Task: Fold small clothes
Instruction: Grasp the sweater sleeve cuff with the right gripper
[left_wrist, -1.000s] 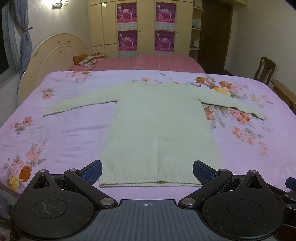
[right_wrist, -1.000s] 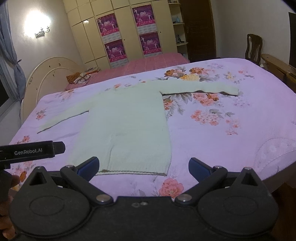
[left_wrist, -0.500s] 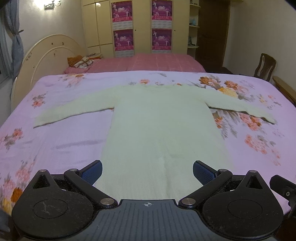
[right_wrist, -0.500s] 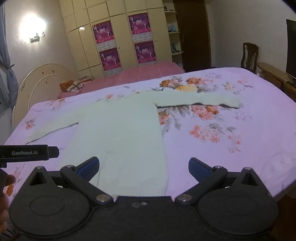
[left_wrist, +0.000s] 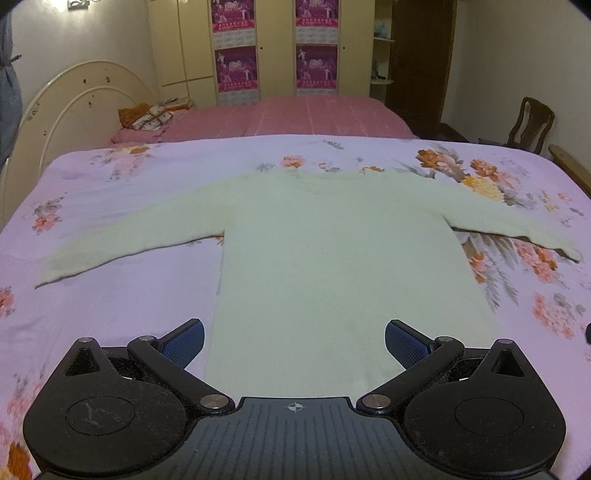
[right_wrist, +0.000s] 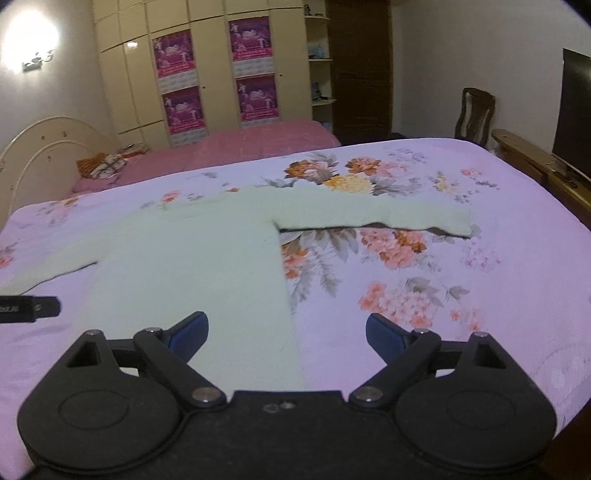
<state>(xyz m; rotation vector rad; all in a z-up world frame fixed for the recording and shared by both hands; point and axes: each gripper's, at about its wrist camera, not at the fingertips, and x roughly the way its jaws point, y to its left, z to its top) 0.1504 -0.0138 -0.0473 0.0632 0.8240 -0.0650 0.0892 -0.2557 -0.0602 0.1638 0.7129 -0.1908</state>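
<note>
Both wrist cams low over the bed, angled down toward the wardrobe; both share the sweater, right cam offset rightward.

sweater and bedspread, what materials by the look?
Sweater: soft knit, likely wool or acrylic; matte pale green, fuzzy surface, lies limp and flat with both sleeves spread out. Bedspread: thin woven cloth, probably cotton or polyester; smooth, slight sheen, printed flowers, shallow creases. Fibre type cannot be told for sure.

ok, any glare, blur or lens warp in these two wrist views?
Right wrist: wall lamp blown out into white glare at top left, sweater edges slightly smeared. Left wrist: even dim light, sweater soft, no texture visible. Both: fisheye bends the bedspread edges, dark corners.
</note>
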